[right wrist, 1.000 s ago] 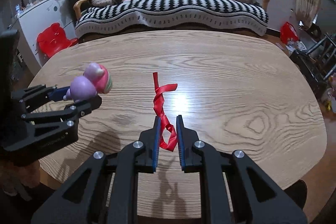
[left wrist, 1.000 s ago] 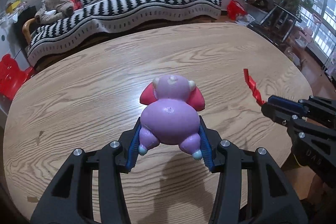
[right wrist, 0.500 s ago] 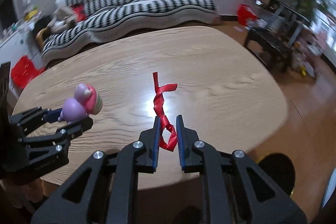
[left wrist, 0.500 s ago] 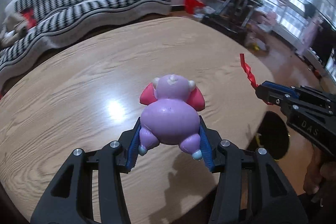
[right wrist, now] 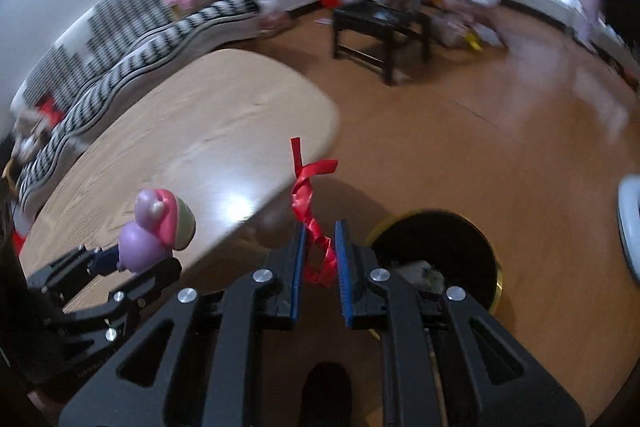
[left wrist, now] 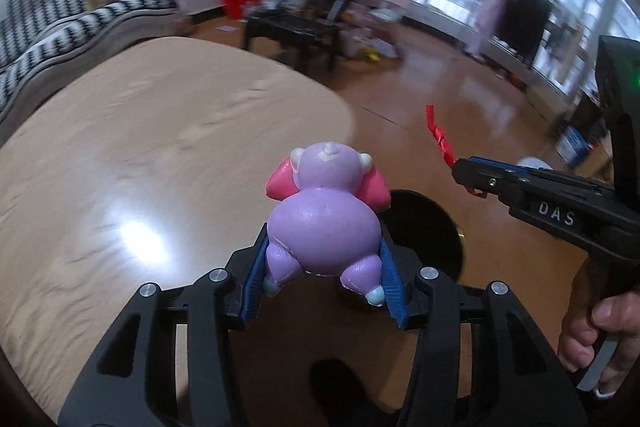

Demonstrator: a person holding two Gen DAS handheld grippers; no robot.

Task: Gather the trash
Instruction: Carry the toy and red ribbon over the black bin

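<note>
"DAS" lettering on right gripper (left wrist: 466,173)

The right claw (right wrist: 319,259) pinches a twisted red ribbon (right wrist: 310,211) between its blue pads (right wrist: 298,267), the ribbon's free end curling up ahead of the claw. Just right of the claw and below it sits a black bin (right wrist: 480,263) with a gold rim; something pale, perhaps crumpled paper, lies inside. To the left, the left claw (right wrist: 120,267) grips a purple toy (right wrist: 154,231) over the table (right wrist: 200,131) edge.
</note>
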